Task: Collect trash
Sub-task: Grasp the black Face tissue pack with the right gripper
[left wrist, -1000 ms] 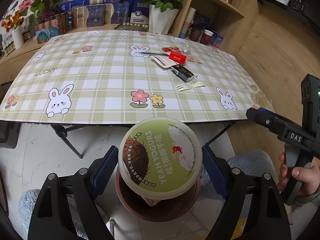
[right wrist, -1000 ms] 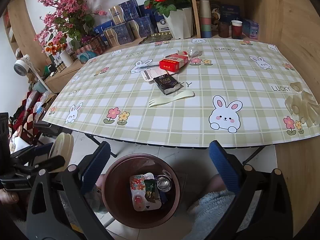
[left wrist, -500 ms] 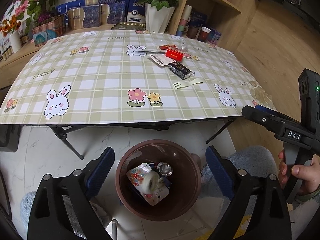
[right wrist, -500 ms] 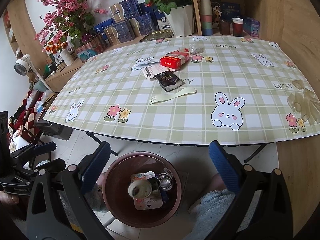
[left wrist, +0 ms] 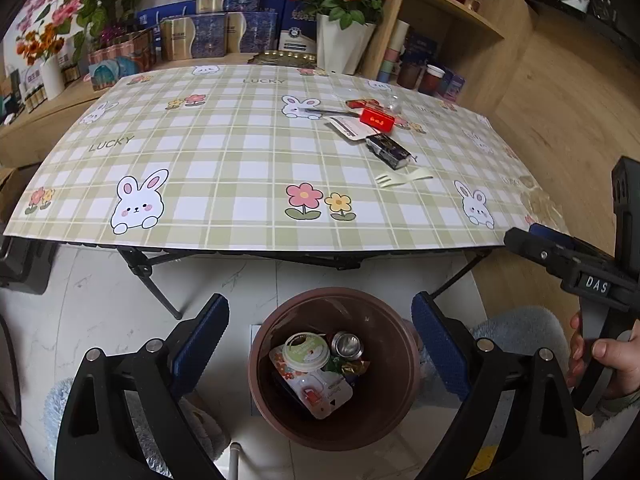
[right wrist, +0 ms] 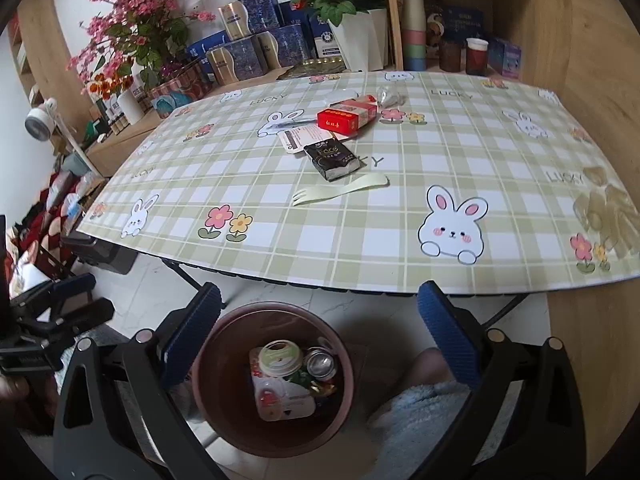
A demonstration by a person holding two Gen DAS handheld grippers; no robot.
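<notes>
We look over the table [left wrist: 224, 168], covered in a green plaid cloth printed with rabbits and flowers. Below its near edge, on the pale floor, stands the brown bin [left wrist: 404, 376]. Our left gripper [left wrist: 320, 344] hangs over the bin with its jaws spread wide and nothing between them; our right gripper [right wrist: 318, 336] hangs above the same bin, equally wide apart and empty. Inside the bin lie a flat printed package [left wrist: 316, 392], the green-lidded yogurt cup [left wrist: 306, 351] on top of it, and a small metal can [left wrist: 347, 345] just beside the cup. On the far right part of the table we see the remaining trash: a red box [right wrist: 346, 118], a black pack [right wrist: 334, 159] near it, a white card [right wrist: 306, 138] and a pale plastic fork [right wrist: 340, 193].
</notes>
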